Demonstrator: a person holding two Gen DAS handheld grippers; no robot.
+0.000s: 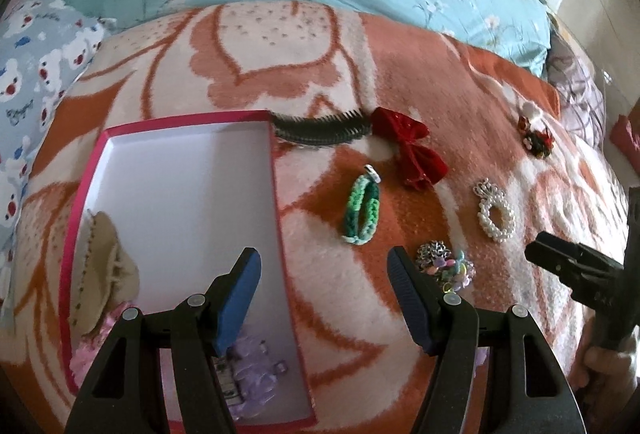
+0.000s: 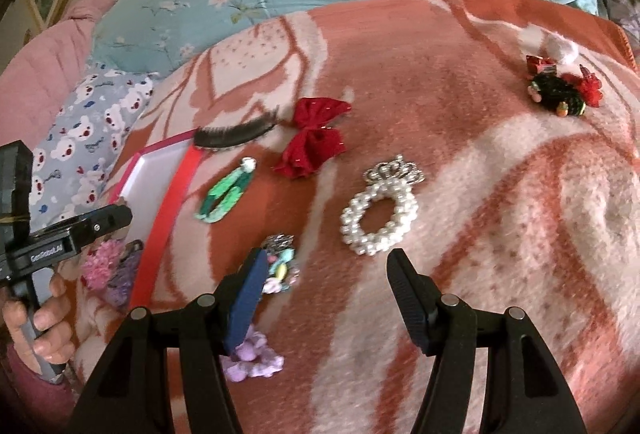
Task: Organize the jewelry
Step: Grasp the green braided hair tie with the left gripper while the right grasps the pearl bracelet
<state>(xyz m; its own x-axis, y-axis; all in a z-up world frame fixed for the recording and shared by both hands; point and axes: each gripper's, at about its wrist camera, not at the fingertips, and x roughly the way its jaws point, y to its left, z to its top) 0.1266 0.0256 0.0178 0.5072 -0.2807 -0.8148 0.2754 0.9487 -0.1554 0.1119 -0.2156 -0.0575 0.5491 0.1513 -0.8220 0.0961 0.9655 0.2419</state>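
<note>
Both grippers, left [image 1: 324, 274] and right [image 2: 324, 274], have fingers half open and empty. 6 pieces, including the pearl ring [image 2: 378, 220], lie spread on the blanket [image 2: 520, 234] beside the box [image 1: 180, 186] for single picks.

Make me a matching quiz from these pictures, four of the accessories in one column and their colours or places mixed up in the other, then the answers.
Things:
1. bow
2. braided bracelet
3. pearl ring
4. tan clip

Descriptions:
A. green
B. white beads
C. inside the box
D. red

Pairs: 1-D, 2-A, 3-B, 4-C
</note>
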